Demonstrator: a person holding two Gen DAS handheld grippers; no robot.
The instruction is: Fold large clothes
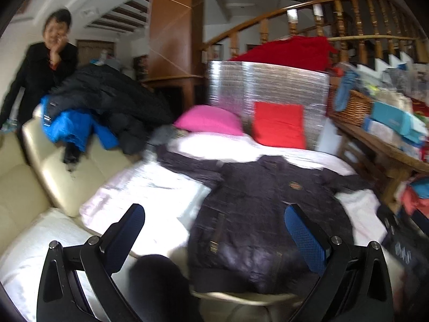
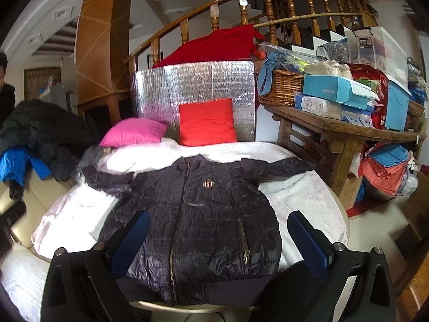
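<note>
The whole left wrist view was smeared by blur, so the jacket (image 1: 268, 214) showed no clear zipper and the woman's (image 1: 45, 61) face was unreadable. In the right wrist view she (image 2: 5, 91) was cut off by the left edge.

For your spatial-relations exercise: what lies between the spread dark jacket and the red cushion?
Only bare white bedcover separates the jacket from the red cushion, clearest in the right wrist view.

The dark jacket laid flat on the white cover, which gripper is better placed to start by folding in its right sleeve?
Right, probably. The right gripper hangs open, centred over the dark jacket, sleeve near. The left gripper, also open, sits leftward over the white cover.
</note>
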